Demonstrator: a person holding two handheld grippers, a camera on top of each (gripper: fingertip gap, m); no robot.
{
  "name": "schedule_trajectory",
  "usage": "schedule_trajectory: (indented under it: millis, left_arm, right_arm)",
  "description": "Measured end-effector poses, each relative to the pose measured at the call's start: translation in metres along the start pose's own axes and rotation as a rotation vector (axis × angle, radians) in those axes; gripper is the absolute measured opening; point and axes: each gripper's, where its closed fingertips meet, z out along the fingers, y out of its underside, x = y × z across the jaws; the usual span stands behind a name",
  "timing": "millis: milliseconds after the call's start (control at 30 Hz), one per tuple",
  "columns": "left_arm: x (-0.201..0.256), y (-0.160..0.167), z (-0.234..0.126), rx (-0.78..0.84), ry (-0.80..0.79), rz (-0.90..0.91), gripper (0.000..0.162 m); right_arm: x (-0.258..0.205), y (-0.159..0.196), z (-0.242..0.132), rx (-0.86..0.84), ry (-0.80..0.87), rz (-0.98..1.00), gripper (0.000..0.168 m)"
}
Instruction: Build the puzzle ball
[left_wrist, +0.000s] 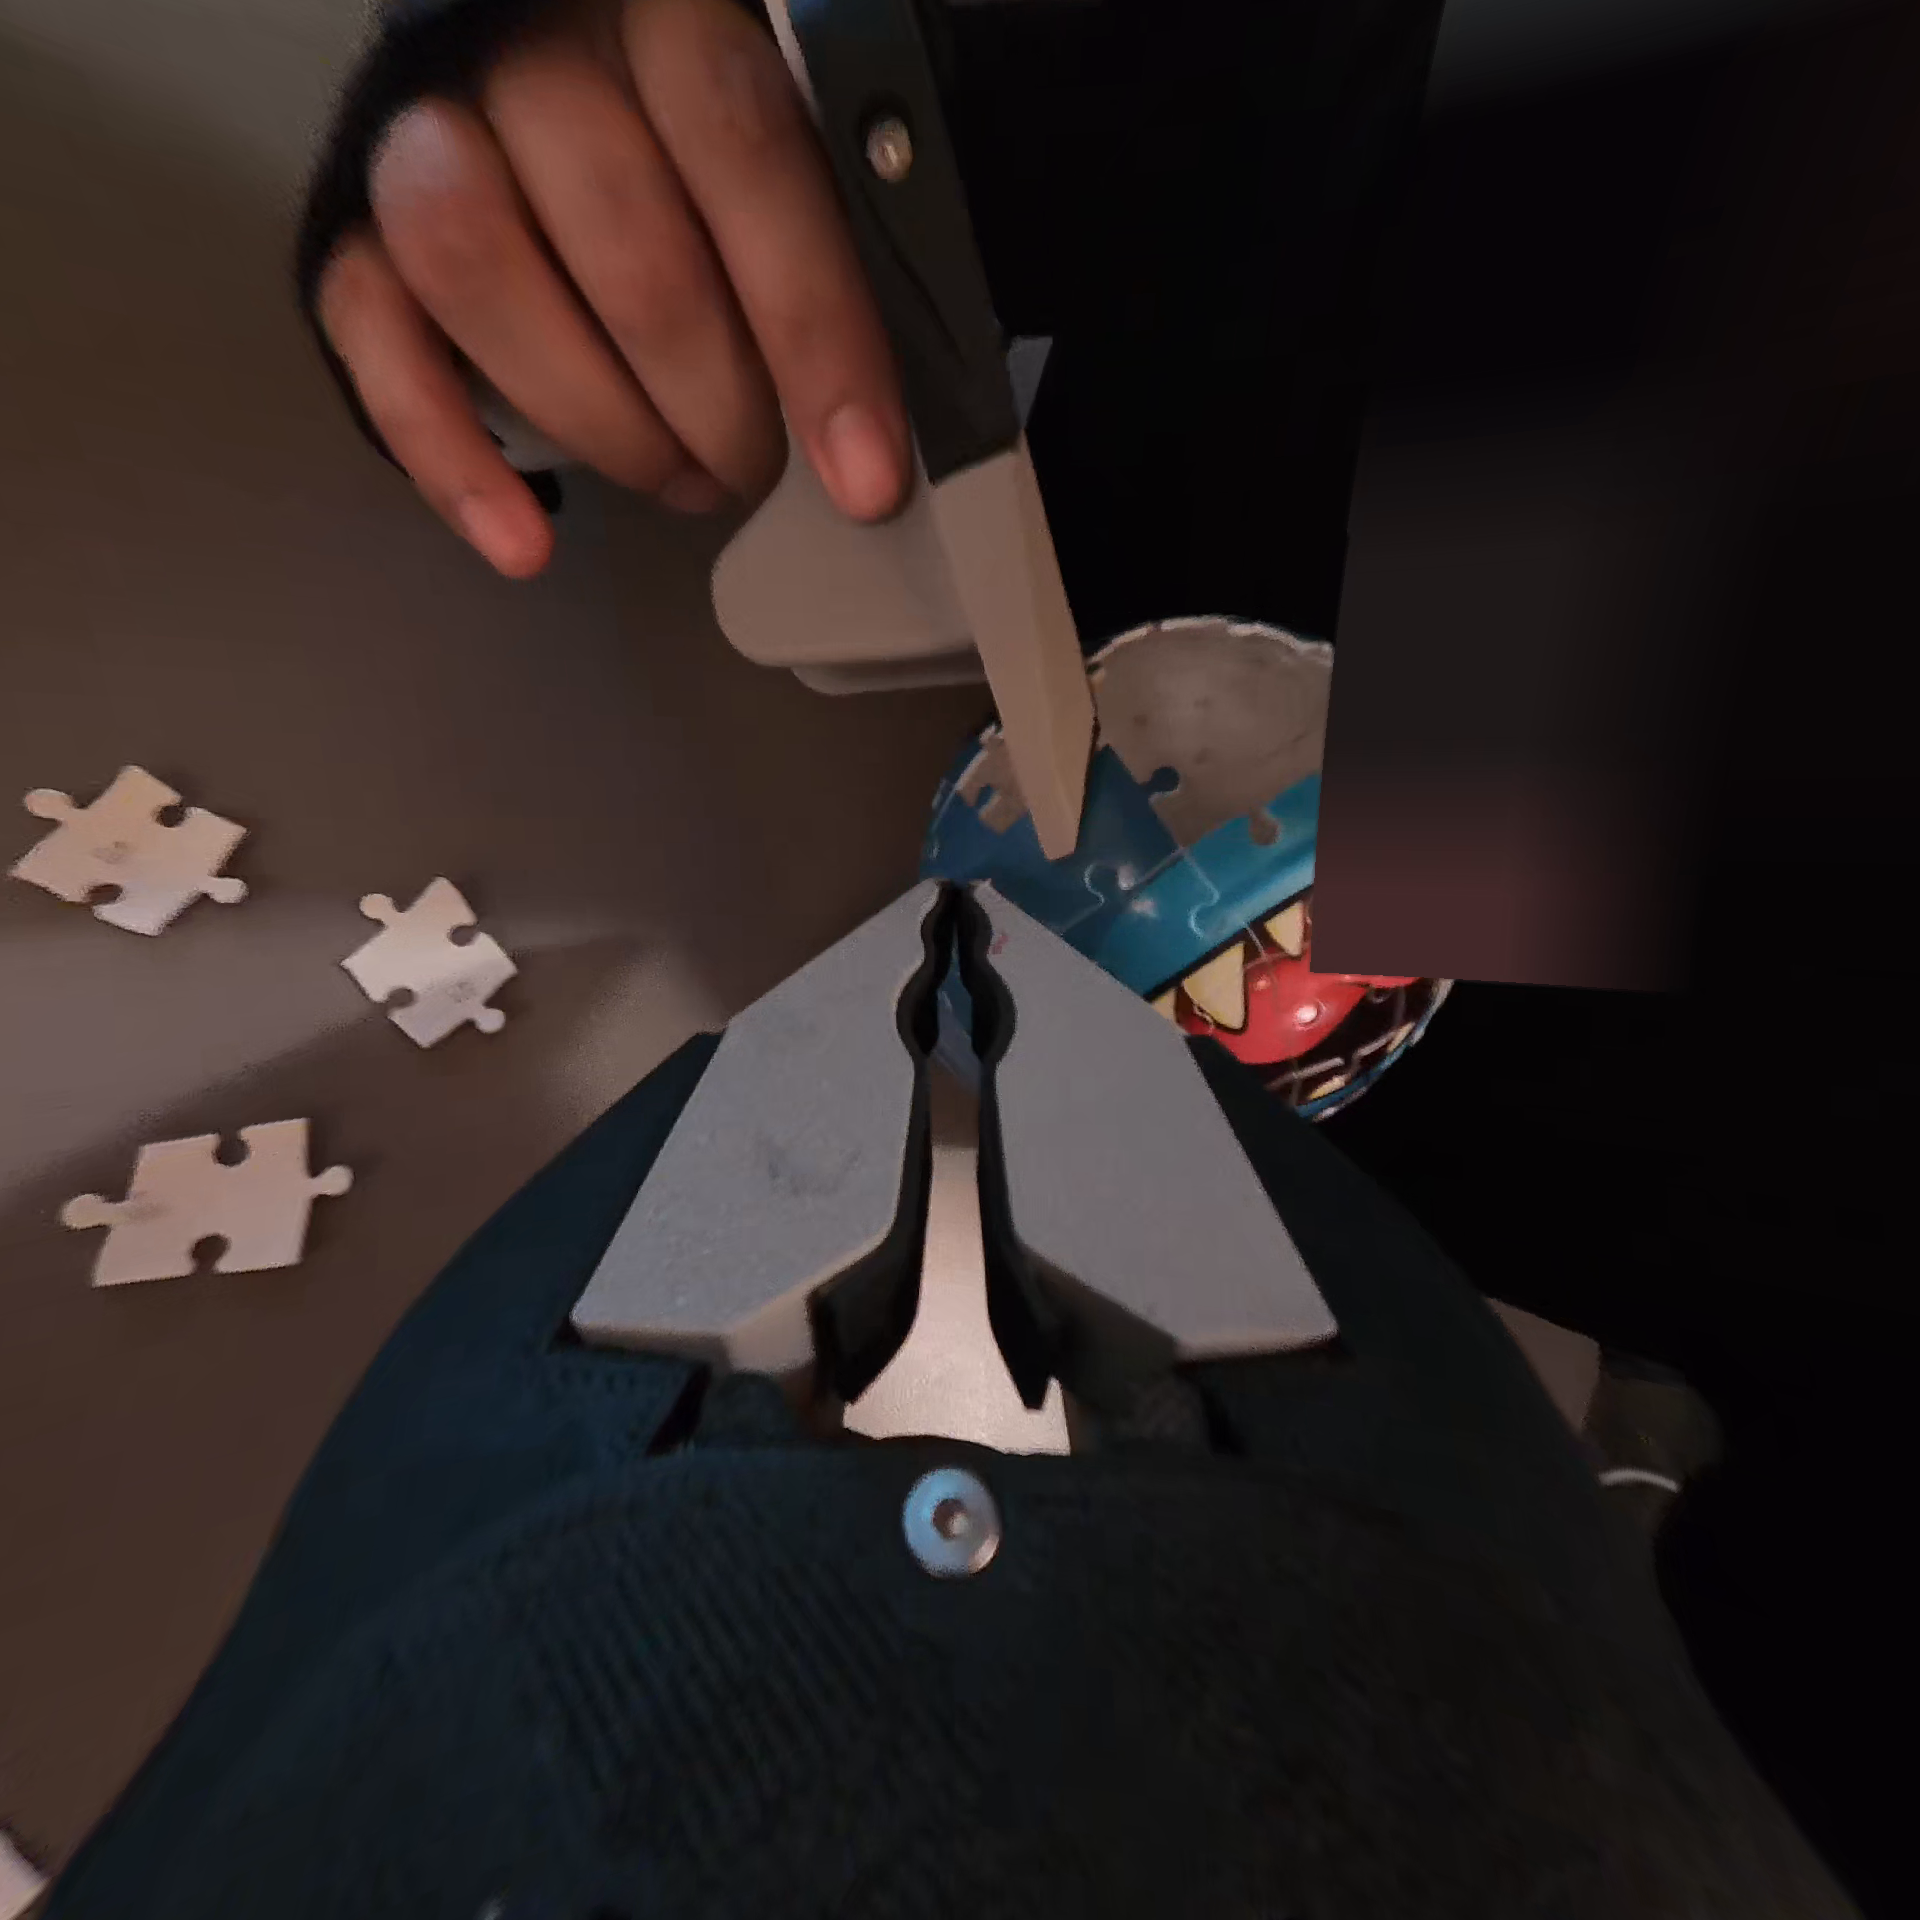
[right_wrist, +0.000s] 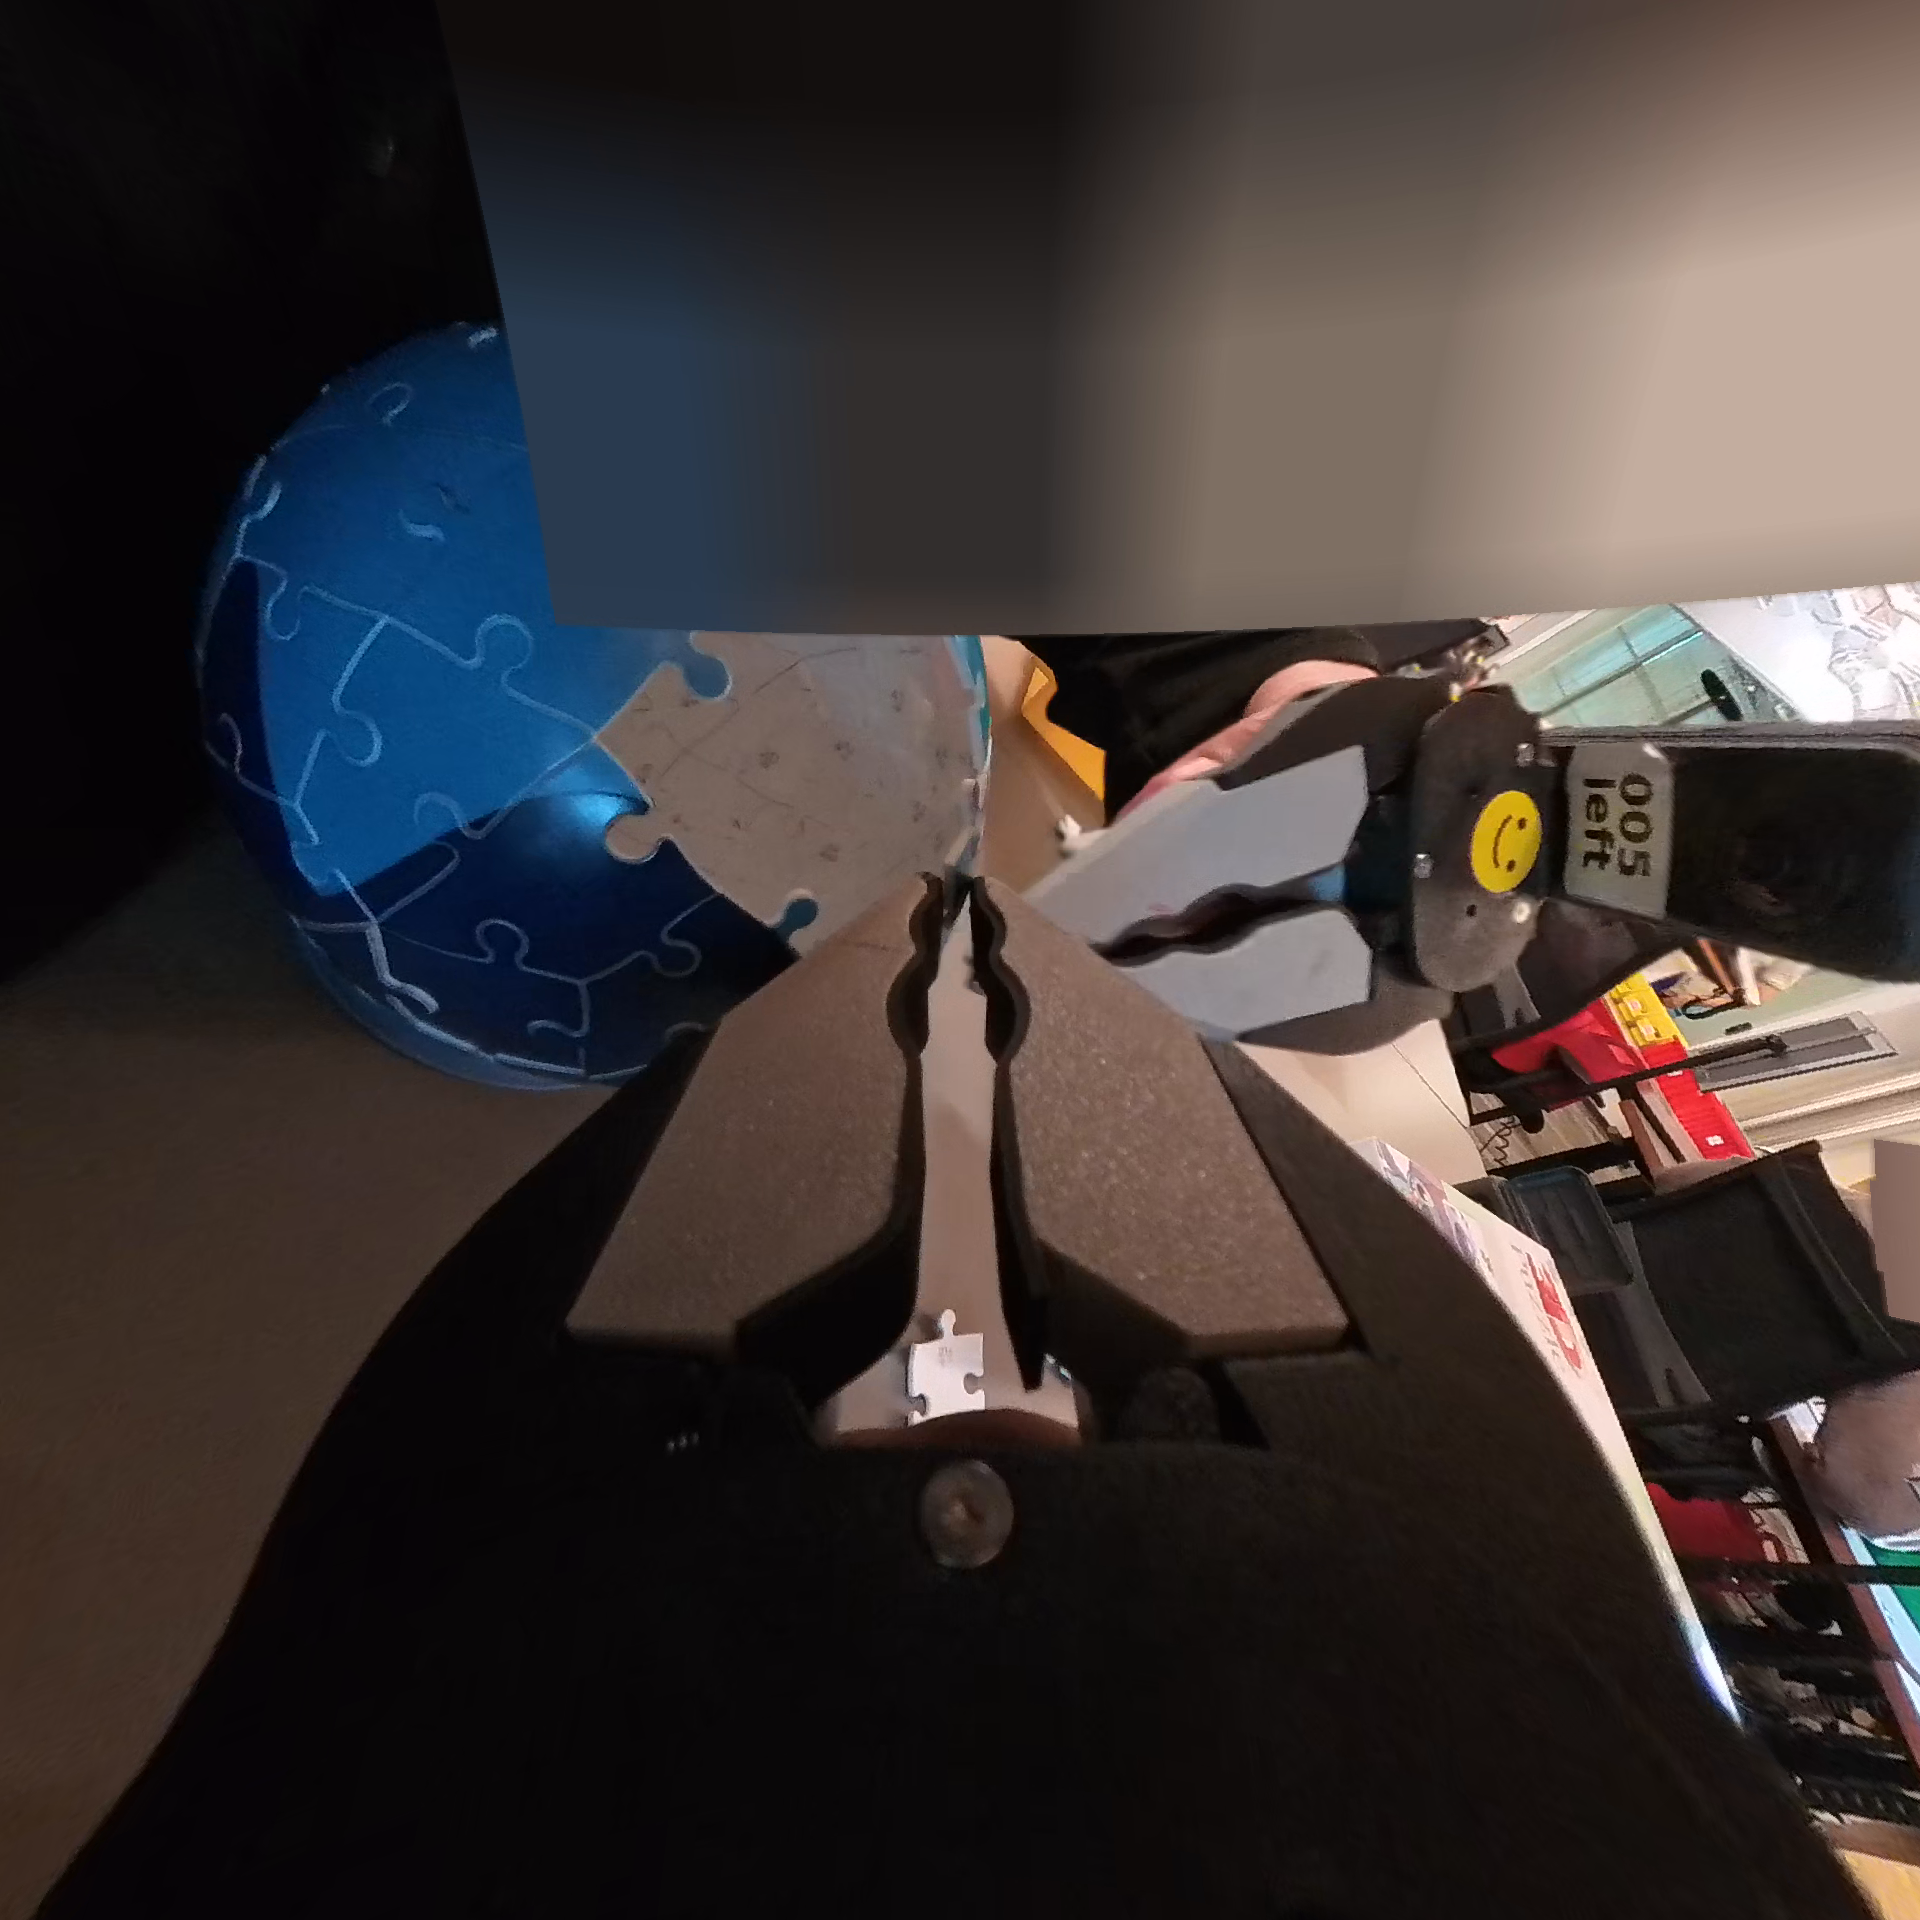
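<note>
Left tongs (left_wrist: 951, 899), closed, touch the puzzle ball (left_wrist: 1195, 894).

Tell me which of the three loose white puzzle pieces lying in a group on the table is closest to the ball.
The middle piece is closest to the ball. The upper piece and lower piece both lie farther left.

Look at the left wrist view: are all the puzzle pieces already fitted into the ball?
No: three loose pieces lie pale side up on the table, apart from the unfinished puzzle ball.
</note>
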Motion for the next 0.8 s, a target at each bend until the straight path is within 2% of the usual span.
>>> schedule_trajectory:
  millis: [100,167,300,433,567,733,800]
  left_arm:
    - [0.002,-0.008,-0.006,0.041,0.016,0.006,0.0]
    - [0.009,0.0,0.003,-0.002,0.06,0.009,0.0]
    - [0.0,0.005,0.004,-0.022,0.015,-0.017,0.0]
    - [0.002,-0.005,-0.006,0.04,0.023,-0.007,0.0]
    - [0.009,0.006,0.006,-0.023,0.056,-0.011,0.0]
    - [-0.005,-0.009,-0.012,0.066,-0.007,-0.017,0.0]
    - [0.002,-0.005,-0.004,0.046,0.053,-0.017,0.0]
  right_arm:
    - [0.0,0.0,0.0,0.0,0.001,0.001,0.001]
    - [0.0,0.0,0.0,0.0,0.0,0.001,0.001]
    - [0.0,0.001,0.0,0.001,-0.001,0.003,0.001]
    - [0.0,0.001,0.0,-0.001,-0.001,0.002,0.001]
    - [-0.002,0.0,0.0,0.004,-0.011,0.004,0.002]
    - [-0.001,0.001,0.0,-0.002,-0.003,0.0,0.001]
    - [-0.001,0.001,0.0,-0.002,-0.003,0.001,0.001]
